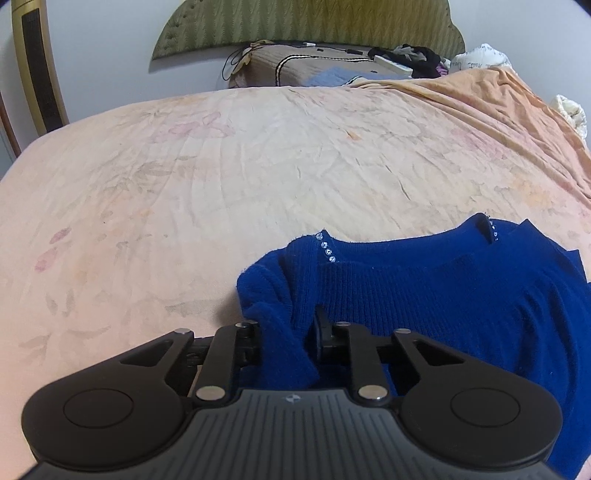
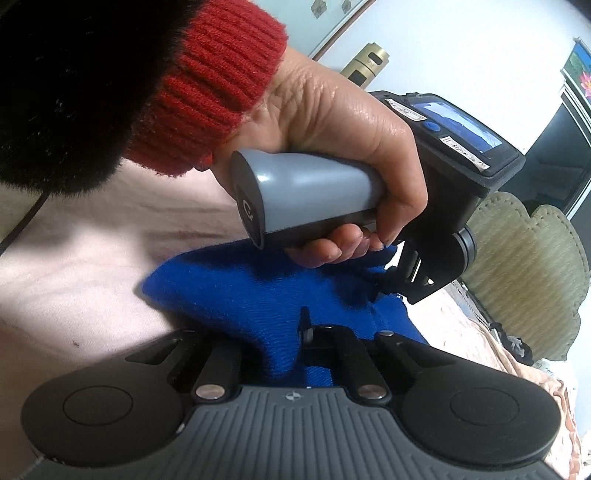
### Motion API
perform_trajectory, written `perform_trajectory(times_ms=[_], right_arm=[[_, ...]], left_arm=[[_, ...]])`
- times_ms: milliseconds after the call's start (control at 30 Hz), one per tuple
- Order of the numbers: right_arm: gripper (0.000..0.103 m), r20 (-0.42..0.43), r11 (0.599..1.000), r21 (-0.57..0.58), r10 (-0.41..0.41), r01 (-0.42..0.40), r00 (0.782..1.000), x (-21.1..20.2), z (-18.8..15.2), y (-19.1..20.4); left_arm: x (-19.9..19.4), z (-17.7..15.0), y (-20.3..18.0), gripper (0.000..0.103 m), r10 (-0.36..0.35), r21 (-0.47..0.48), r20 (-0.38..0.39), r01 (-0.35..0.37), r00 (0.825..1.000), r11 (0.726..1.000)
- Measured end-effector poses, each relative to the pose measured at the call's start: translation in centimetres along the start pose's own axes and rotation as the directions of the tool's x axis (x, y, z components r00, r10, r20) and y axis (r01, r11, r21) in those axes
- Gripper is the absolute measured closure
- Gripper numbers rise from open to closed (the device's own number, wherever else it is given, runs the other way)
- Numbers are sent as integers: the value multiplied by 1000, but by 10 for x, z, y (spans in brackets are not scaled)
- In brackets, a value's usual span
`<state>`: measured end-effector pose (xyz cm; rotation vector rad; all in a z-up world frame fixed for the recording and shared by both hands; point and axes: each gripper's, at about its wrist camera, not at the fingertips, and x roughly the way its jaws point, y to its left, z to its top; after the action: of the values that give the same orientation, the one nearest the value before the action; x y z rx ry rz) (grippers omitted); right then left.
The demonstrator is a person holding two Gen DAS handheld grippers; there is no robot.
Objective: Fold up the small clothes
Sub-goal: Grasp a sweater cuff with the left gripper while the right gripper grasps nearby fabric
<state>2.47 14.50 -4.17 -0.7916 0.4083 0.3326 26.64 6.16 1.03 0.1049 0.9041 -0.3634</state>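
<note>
A royal-blue knit sweater (image 1: 424, 291) with small rhinestones along its neckline lies on the peach bedsheet (image 1: 221, 166) at the lower right of the left wrist view. My left gripper (image 1: 286, 332) is shut on a bunched fold of the sweater near its shoulder, the fabric pinched between the fingers. In the right wrist view the sweater (image 2: 258, 284) spreads ahead, and my right gripper (image 2: 277, 339) is shut on another fold of it. Just beyond, a hand (image 2: 340, 133) in a red cuff holds the other gripper's grey handle (image 2: 306, 199) over the cloth.
A brown pillow (image 1: 295, 68) and a pile of dark clothes (image 1: 413, 55) lie at the head of the bed under a green padded headboard (image 1: 306, 26). A gold-coloured tower stands at the far left (image 1: 35, 66). The sheet stretches wide to the left and ahead.
</note>
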Motion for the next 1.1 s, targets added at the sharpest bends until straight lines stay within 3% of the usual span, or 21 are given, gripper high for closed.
perform_trajectory(times_ms=[567, 1100], right_arm=[[97, 48, 993, 57, -109, 106, 993, -48, -28, -33], [97, -18, 948, 217, -233, 231, 972, -99, -96, -93]], left_arm=[[-34, 23, -44, 87, 99, 3, 39, -99, 994, 995], [-45, 48, -124, 87, 76, -46, 99, -72, 992, 996]])
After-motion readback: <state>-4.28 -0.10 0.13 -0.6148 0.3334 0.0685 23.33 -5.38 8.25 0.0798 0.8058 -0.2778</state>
